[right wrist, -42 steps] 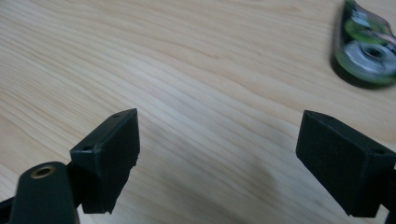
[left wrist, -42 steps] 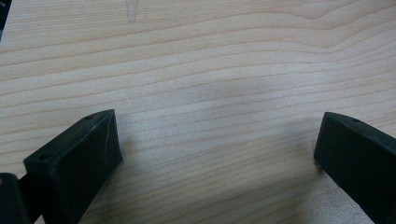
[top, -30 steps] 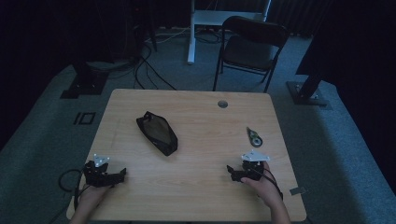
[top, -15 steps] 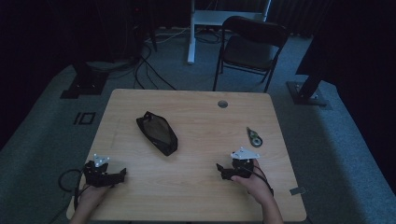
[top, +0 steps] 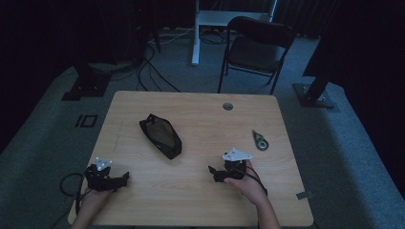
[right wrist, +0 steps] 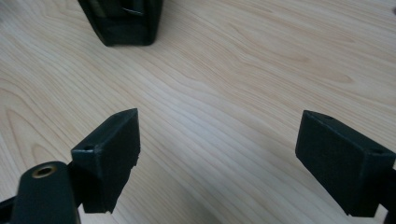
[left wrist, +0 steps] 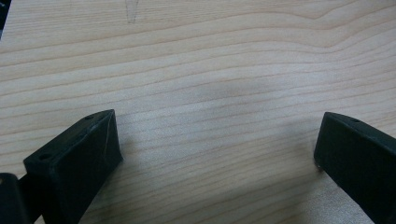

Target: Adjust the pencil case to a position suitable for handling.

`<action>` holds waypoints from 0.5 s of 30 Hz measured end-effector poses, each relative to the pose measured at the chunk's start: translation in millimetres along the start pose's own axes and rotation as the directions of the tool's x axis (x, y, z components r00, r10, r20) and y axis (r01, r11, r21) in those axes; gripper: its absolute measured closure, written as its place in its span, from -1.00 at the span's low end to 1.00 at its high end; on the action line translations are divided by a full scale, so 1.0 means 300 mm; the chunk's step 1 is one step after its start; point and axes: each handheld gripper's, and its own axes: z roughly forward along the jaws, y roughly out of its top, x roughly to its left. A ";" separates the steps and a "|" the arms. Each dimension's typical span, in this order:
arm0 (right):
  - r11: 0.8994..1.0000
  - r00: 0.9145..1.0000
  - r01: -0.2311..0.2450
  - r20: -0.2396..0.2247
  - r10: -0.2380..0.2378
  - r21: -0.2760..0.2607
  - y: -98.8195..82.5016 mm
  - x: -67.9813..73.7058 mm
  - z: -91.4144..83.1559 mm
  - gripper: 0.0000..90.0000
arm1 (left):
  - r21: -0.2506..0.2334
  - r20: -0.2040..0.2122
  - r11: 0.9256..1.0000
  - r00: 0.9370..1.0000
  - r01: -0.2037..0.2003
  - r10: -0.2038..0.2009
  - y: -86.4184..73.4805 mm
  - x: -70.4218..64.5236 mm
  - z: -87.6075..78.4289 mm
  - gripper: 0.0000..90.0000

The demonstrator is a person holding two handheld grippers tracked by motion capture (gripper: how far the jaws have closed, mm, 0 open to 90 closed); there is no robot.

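Note:
A black zipped pouch [top: 161, 135] lies slantwise on the wooden table [top: 200, 119], left of centre; its near end [right wrist: 122, 21] shows at the top of the right gripper view. A small tape dispenser [top: 260, 140] rests near the right edge. My left gripper [top: 125, 178] sits at the front left corner, jaws wide apart over bare wood [left wrist: 215, 140]. My right gripper [top: 211, 171] is at front centre-right, pointing left toward the pouch, open with nothing between its jaws [right wrist: 219, 149].
A round cable grommet [top: 228, 106] is set in the table's far side. Beyond the table stand a black chair [top: 255, 47], a white desk leg [top: 196, 33] and stands with cables on the grey carpet.
The right hand has carried its gripper leftward and slightly forward, away from the tape dispenser and nearer the pouch. The left gripper has stayed put.

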 end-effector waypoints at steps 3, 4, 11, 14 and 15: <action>1.000 1.000 0.010 -0.011 -0.010 -0.001 0.014 0.018 0.020 -0.69 | 0.000 0.000 1.000 1.000 0.000 0.000 0.000 0.000 0.000 -0.99; 1.000 1.000 0.008 -0.023 -0.008 -0.003 0.023 0.032 0.032 -0.69 | 0.000 0.000 1.000 1.000 0.000 0.000 0.000 0.000 0.000 -0.99; 1.000 0.999 0.011 -0.047 -0.012 -0.016 0.047 0.067 0.065 -0.68 | 0.000 0.000 1.000 1.000 0.000 0.000 0.000 0.000 0.000 -0.99; 1.000 0.998 0.017 -0.059 -0.018 -0.023 0.060 0.087 0.080 -0.68 | 0.000 0.000 1.000 1.000 0.000 0.000 0.000 0.000 0.000 -0.99; 0.999 0.998 0.024 -0.064 -0.026 -0.025 0.064 0.095 0.086 -0.68 | 0.000 0.000 1.000 1.000 0.000 0.000 0.000 0.000 0.000 -0.99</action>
